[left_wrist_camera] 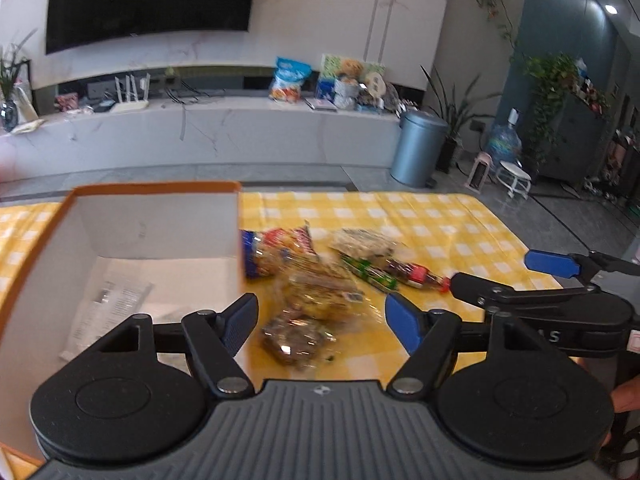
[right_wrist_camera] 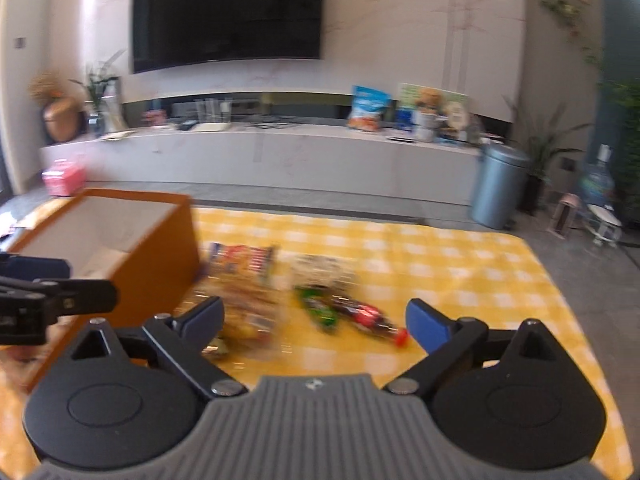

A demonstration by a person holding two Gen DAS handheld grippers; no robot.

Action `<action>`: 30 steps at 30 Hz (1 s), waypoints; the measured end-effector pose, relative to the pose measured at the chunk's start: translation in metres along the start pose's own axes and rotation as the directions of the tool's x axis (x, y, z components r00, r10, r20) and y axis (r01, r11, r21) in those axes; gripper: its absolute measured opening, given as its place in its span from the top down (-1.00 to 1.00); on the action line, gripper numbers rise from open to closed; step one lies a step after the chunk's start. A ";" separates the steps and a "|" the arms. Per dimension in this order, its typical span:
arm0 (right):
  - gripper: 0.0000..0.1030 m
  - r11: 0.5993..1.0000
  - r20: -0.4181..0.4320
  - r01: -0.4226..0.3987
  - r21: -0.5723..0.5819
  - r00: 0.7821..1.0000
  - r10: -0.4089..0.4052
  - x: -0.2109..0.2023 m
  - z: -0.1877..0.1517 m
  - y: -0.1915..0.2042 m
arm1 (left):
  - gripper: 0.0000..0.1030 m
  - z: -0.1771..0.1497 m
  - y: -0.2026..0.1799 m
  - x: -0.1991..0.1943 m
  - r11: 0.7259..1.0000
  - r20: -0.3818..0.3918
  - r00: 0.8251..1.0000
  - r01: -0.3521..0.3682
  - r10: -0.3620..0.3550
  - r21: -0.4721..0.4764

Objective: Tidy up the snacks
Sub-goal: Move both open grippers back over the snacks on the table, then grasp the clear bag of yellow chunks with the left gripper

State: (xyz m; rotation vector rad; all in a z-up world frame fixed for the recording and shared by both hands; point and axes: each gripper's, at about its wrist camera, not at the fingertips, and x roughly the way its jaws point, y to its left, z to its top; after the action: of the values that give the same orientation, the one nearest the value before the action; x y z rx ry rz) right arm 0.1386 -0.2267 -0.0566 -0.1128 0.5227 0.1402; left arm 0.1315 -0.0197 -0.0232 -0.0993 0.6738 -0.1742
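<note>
An open orange box (left_wrist_camera: 48,248) with a white inside stands on the left of the yellow checked tablecloth (left_wrist_camera: 440,224); it also shows in the right wrist view (right_wrist_camera: 160,264). Beside it lies a pile of snacks: a red-and-blue chip bag (left_wrist_camera: 276,252), clear pastry packs (left_wrist_camera: 320,292), a dark snack pack (left_wrist_camera: 294,340), a green packet (left_wrist_camera: 370,272) and a small cola bottle (left_wrist_camera: 416,274). My left gripper (left_wrist_camera: 320,322) is open above the pastry packs. My right gripper (right_wrist_camera: 314,322) is open and empty above the pile, and it shows in the left wrist view (left_wrist_camera: 492,270).
Papers (left_wrist_camera: 108,308) lie on the box floor. Beyond the table stand a white TV bench (left_wrist_camera: 240,128) with clutter, a grey bin (left_wrist_camera: 420,148), a water jug and plants at the right. The table's right edge (right_wrist_camera: 560,288) drops to the floor.
</note>
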 end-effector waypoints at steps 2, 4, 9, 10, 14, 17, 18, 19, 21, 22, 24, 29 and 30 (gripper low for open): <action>-0.85 1.000 0.000 0.007 0.018 1.000 -0.007 0.006 -0.003 -0.010 | -0.61 -0.002 -0.006 0.008 1.000 -0.023 1.000 0.008 -0.008 0.008; -0.85 0.999 0.008 -0.001 0.046 1.000 0.001 0.010 -0.008 -0.020 | -0.58 -0.001 -0.011 0.016 1.000 -0.042 0.999 0.018 -0.018 0.012; -0.82 0.999 0.012 -0.007 0.047 1.000 0.006 0.022 -0.015 -0.034 | -0.52 0.001 -0.020 0.035 0.999 -0.074 0.996 0.040 -0.040 0.006; -0.81 0.999 0.013 -0.013 0.043 1.000 0.013 0.022 -0.014 -0.035 | -0.52 0.001 -0.022 0.038 0.999 -0.080 0.996 0.043 -0.043 0.000; -0.70 0.999 0.011 -0.041 0.016 0.999 0.040 0.032 -0.009 -0.041 | -0.52 0.010 -0.024 0.054 1.000 -0.104 0.994 0.030 -0.030 -0.004; -0.57 0.999 -0.010 -0.045 -0.007 0.999 0.045 0.044 -0.005 -0.043 | -0.52 0.017 -0.026 0.069 0.999 -0.143 0.989 0.029 -0.023 0.045; -0.56 0.999 -0.022 -0.050 -0.004 0.999 0.050 0.049 -0.004 -0.046 | -0.52 0.020 -0.026 0.076 0.997 -0.174 0.985 0.031 -0.018 0.070; -0.56 0.998 -0.038 -0.058 0.007 0.998 0.058 0.054 -0.004 -0.048 | -0.52 0.021 -0.028 0.082 0.994 -0.198 0.980 0.031 -0.010 0.102; -0.50 0.998 -0.076 -0.056 0.032 0.995 0.058 0.065 -0.004 -0.053 | -0.52 0.022 -0.033 0.091 0.980 -0.215 0.977 0.034 0.009 0.195; -0.49 0.998 -0.095 -0.055 0.042 0.994 0.059 0.070 -0.005 -0.055 | -0.52 0.022 -0.037 0.095 0.967 -0.233 0.972 0.041 0.019 0.252; -0.49 0.998 -0.126 -0.050 0.049 0.990 0.056 0.078 -0.006 -0.059 | -0.52 0.020 -0.043 0.105 0.936 -0.266 0.963 0.052 0.045 0.347; -0.49 0.998 -0.168 -0.042 0.049 0.985 0.050 0.091 -0.011 -0.062 | -0.51 0.009 -0.060 0.126 0.848 -0.321 0.942 0.088 0.100 0.522; -0.49 0.998 -0.172 -0.045 0.048 0.984 0.052 0.093 -0.010 -0.061 | -0.51 0.007 -0.064 0.130 0.830 -0.327 0.938 0.090 0.115 0.551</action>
State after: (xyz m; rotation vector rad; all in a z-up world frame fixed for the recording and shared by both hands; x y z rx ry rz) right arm 0.2231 -0.2782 -0.1082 -0.0699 0.7025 0.1674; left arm 0.2274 -0.1071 -0.0880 0.5188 0.9533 -0.3782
